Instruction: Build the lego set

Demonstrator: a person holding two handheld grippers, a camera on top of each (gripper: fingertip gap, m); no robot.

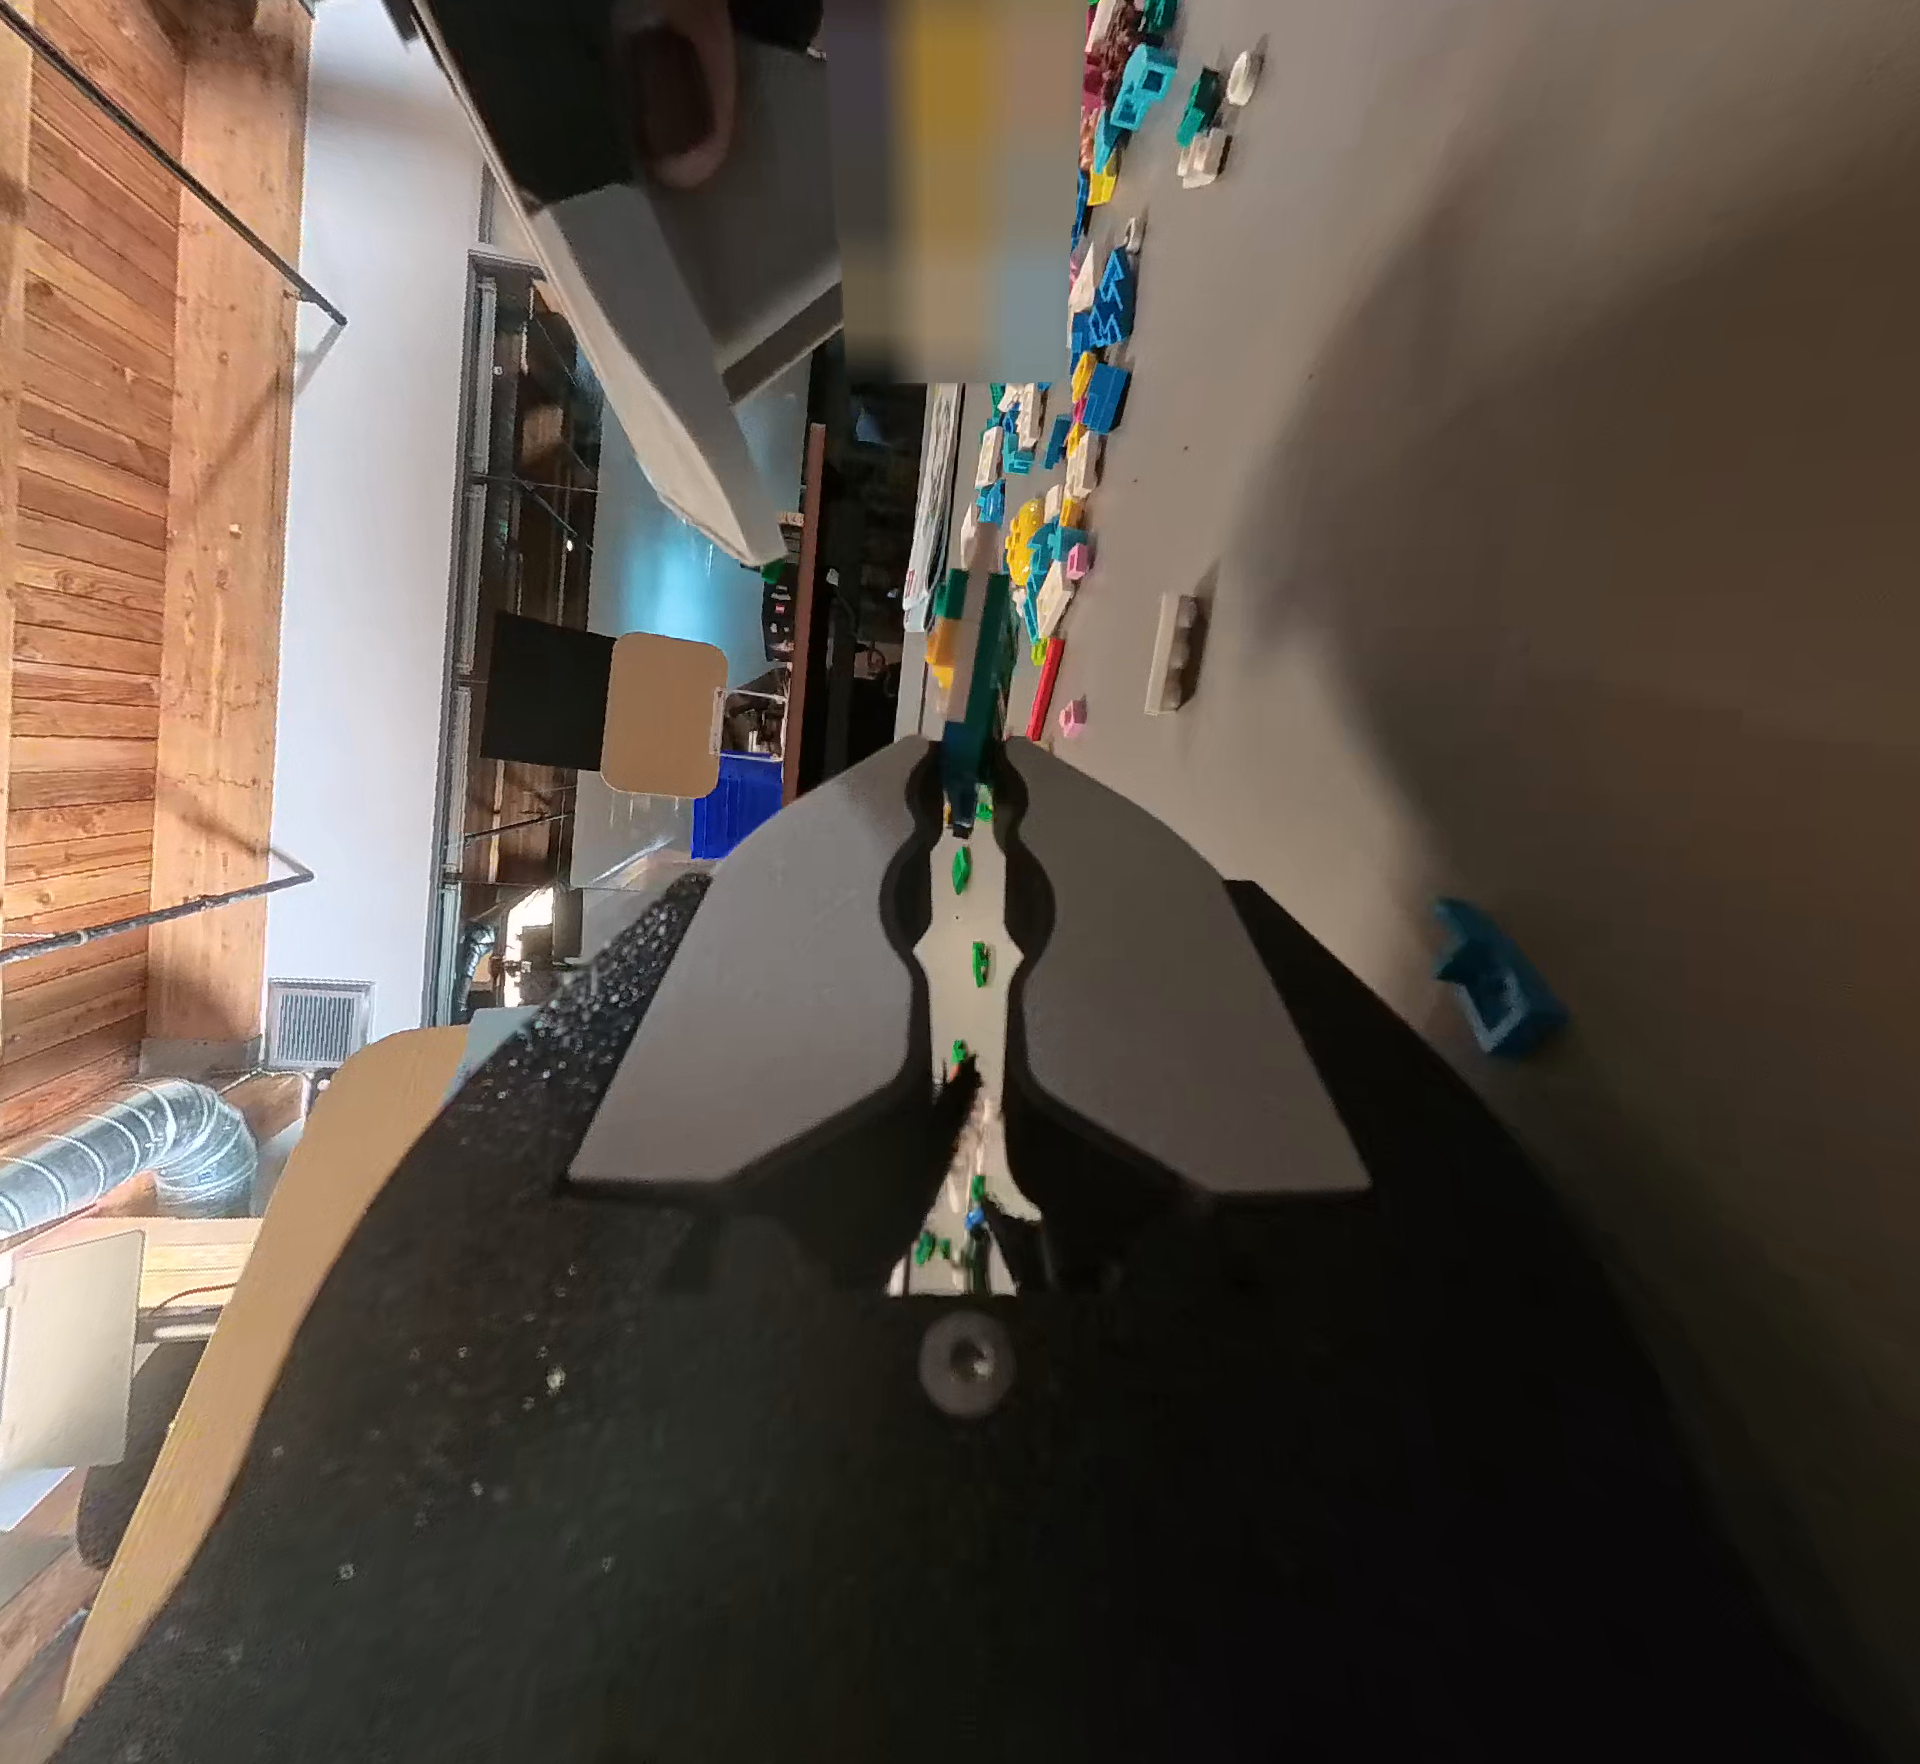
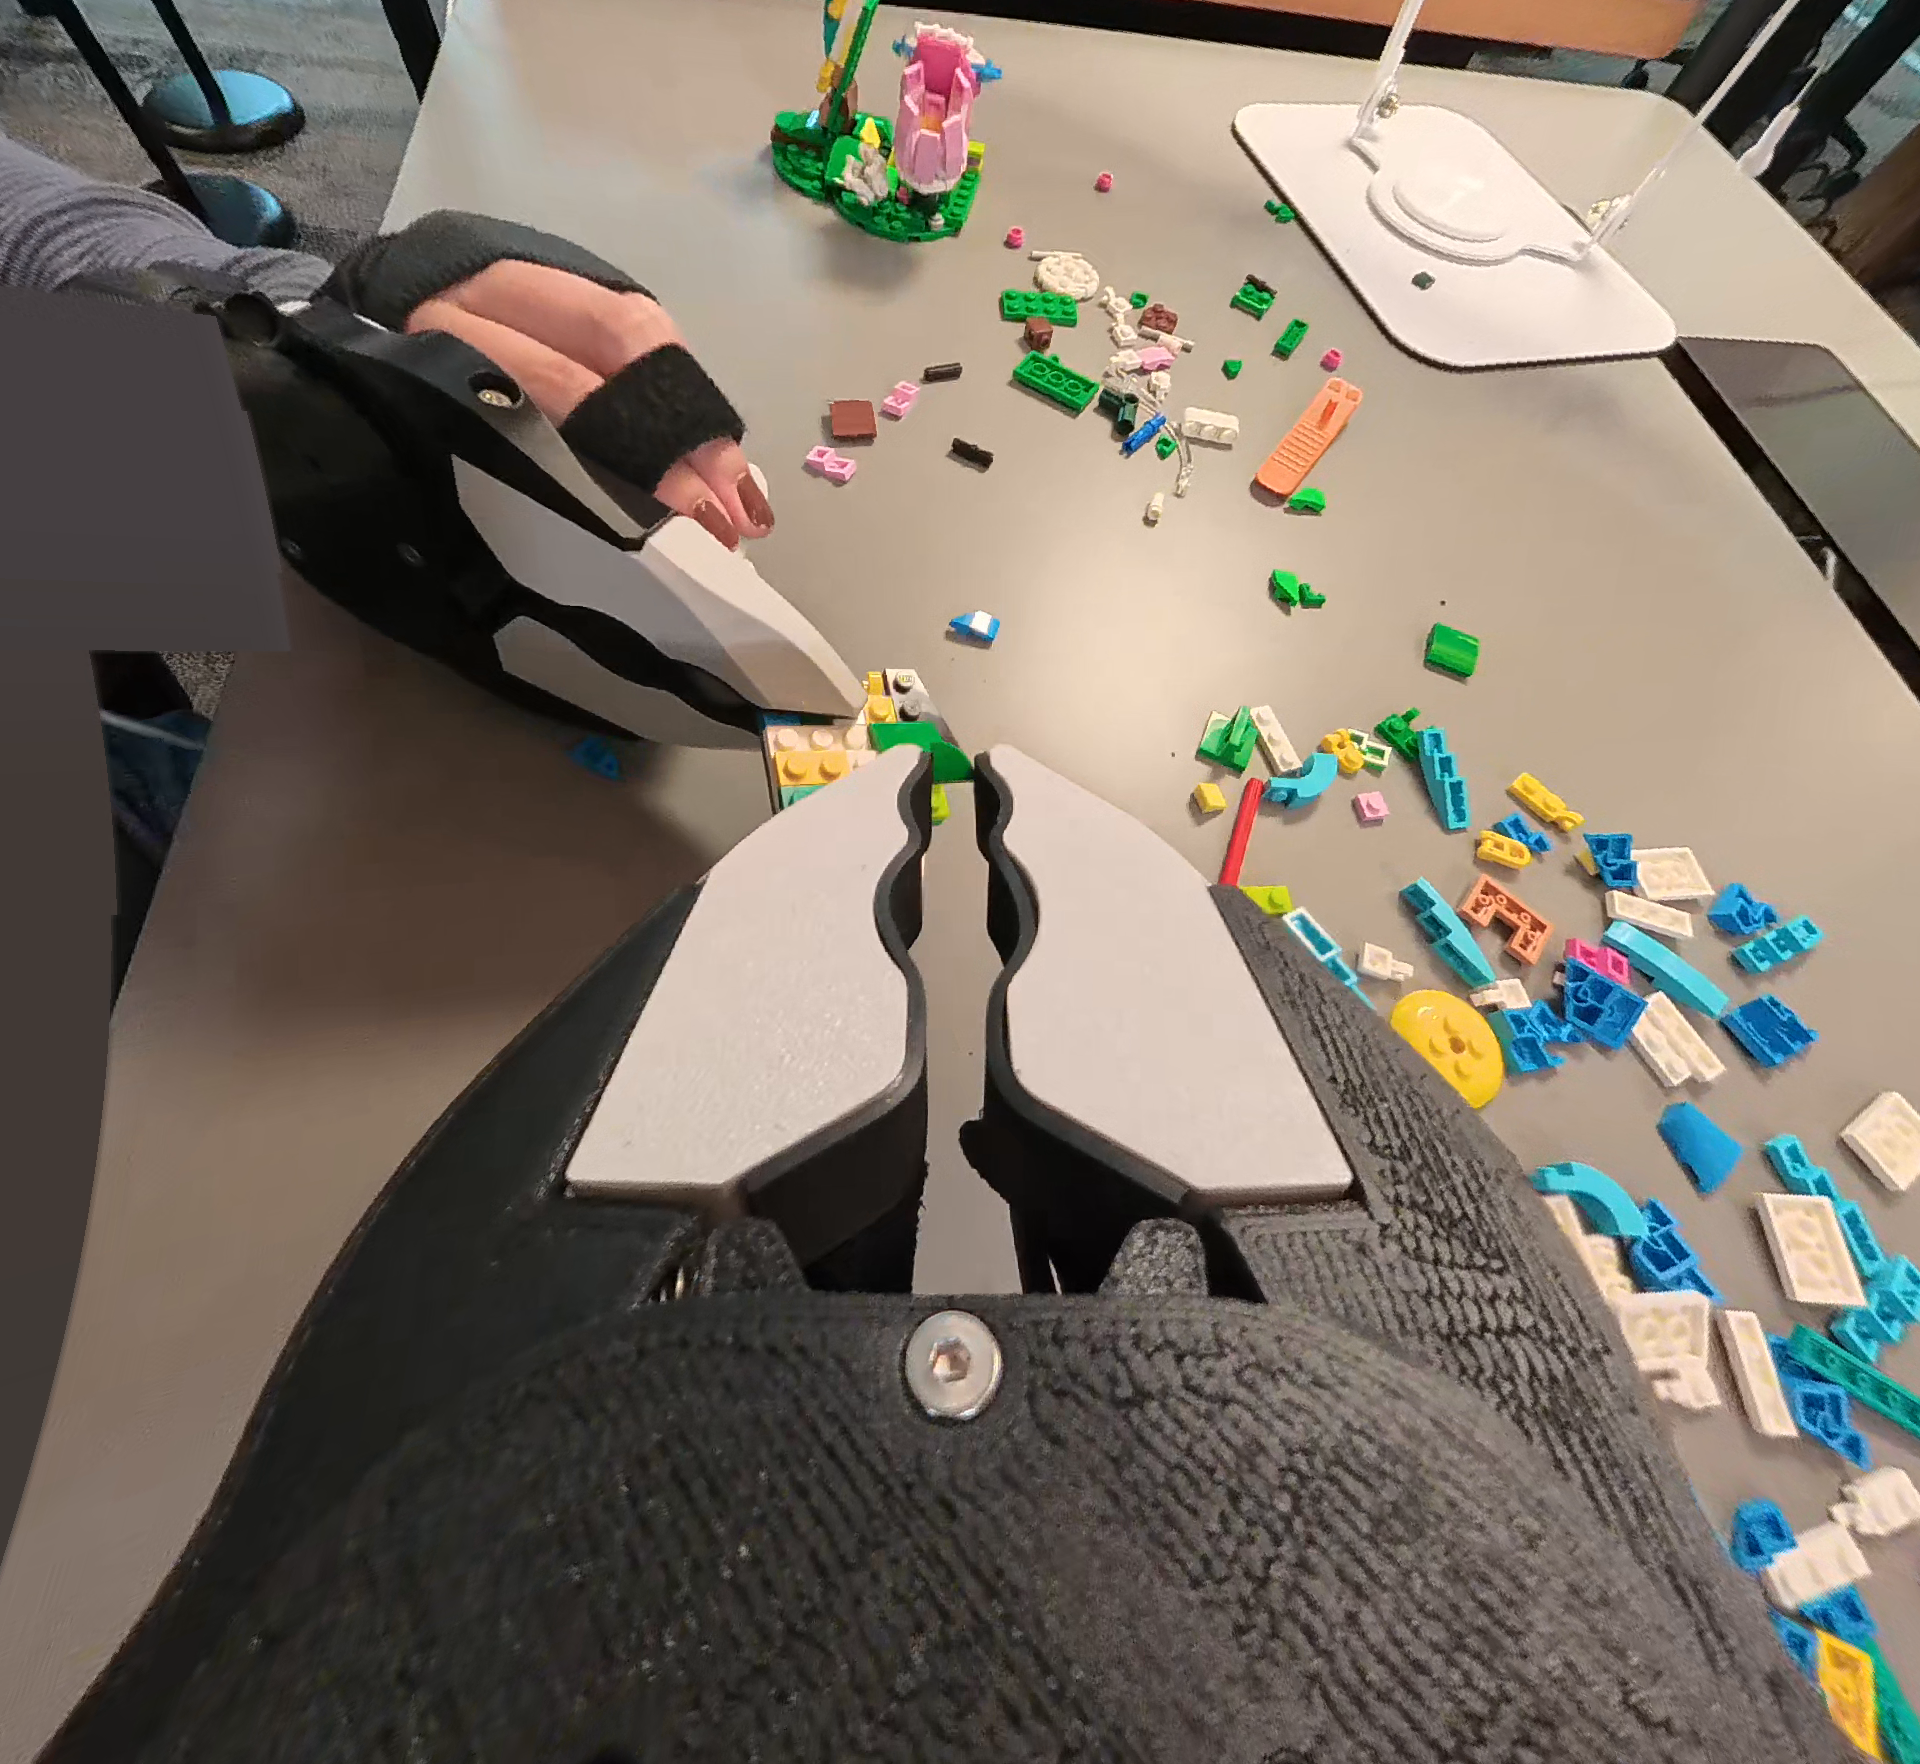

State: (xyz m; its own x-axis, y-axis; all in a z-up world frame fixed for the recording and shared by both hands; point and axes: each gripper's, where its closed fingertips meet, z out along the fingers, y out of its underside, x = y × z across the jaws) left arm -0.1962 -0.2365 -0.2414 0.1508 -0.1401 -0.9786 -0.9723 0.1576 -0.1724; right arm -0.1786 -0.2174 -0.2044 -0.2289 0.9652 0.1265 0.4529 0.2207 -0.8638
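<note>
My left gripper (image 1: 971,764) is shut on a small multicoloured lego assembly (image 1: 977,675) of teal, white and yellow bricks and holds it just above the table. In the right wrist view this gripper (image 2: 816,722) comes in from the left, with the assembly (image 2: 821,764) at its tips. My right gripper (image 2: 951,769) is nearly closed on a small green piece (image 2: 948,760) right beside the assembly. In the left wrist view the right gripper (image 1: 774,561) reaches in from the top with a green bit at its tip.
A finished pink flower build (image 2: 920,125) stands at the far side of the grey table (image 2: 623,156). Loose green, brown and white pieces (image 2: 1122,353) and an orange brick separator (image 2: 1309,436) lie mid-table. Several blue and white pieces (image 2: 1662,997) lie at the right. A white stand base (image 2: 1455,260) sits far right. About 5 cm separates my left fingertips from my right. The orange brick separator (image 2: 1309,436) is about 25 cm from both grippers' fingertips.
</note>
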